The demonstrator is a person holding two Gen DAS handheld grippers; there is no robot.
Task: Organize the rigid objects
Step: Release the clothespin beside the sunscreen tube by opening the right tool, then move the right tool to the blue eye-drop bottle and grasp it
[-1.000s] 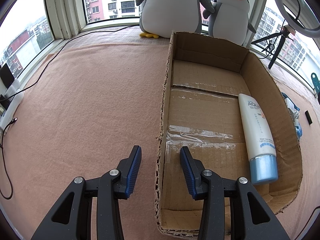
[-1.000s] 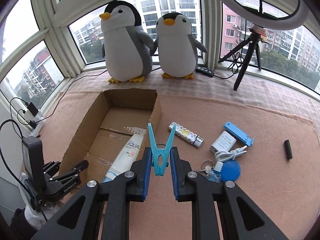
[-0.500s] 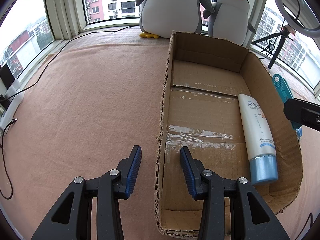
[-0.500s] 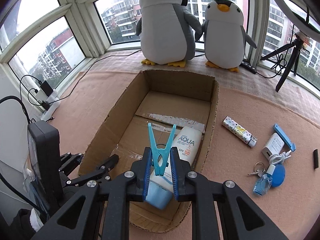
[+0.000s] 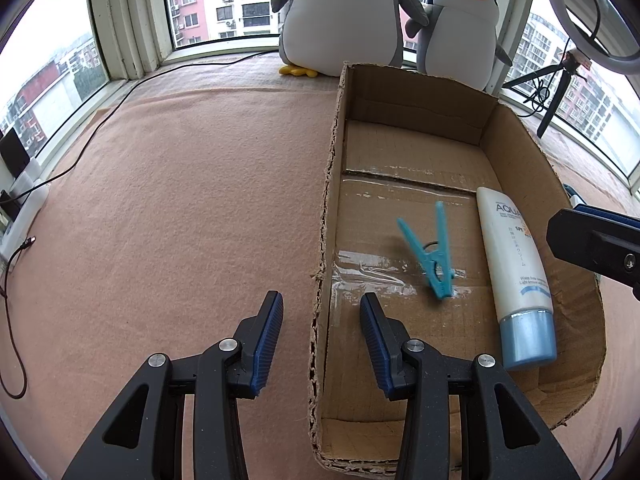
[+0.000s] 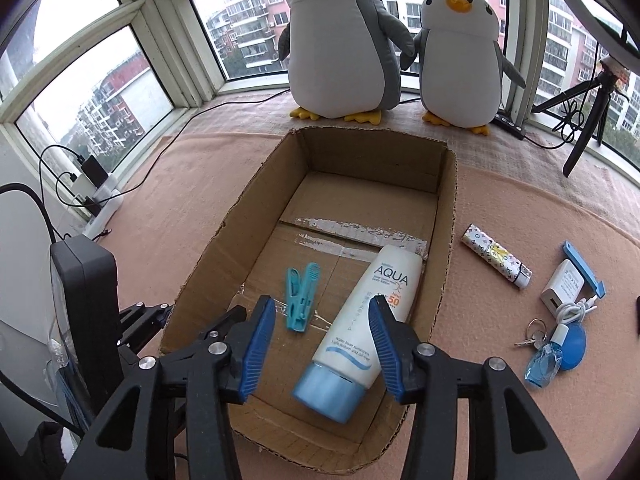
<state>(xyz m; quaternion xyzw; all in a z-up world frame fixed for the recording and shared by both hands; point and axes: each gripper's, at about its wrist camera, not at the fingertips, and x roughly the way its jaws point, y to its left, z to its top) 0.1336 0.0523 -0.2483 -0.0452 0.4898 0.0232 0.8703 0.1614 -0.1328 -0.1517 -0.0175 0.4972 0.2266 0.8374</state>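
A teal clothes peg [image 5: 430, 256] [image 6: 302, 298] lies on the floor of the open cardboard box [image 5: 332, 184] [image 6: 224, 240], left of a white AQUA tube [image 5: 516, 276] [image 6: 360, 320] with a blue cap. My right gripper [image 6: 322, 344] hovers open above the near end of the box with nothing between its fingers; part of it shows at the right edge of the left wrist view. My left gripper [image 5: 320, 340] stands open, its fingers astride the box's left wall.
On the pink cloth right of the box lie a patterned lighter [image 6: 496, 260], a white charger with cable [image 6: 564, 288], a blue clip [image 6: 584, 264] and keys with a small blue bottle [image 6: 548, 356]. Two plush penguins [image 6: 348, 40] stand behind the box. A tripod [image 6: 584, 128] stands far right.
My right gripper has opened and let go of the teal peg, which now lies in the box. The right gripper also moved a little further over the box. The left gripper stayed put.
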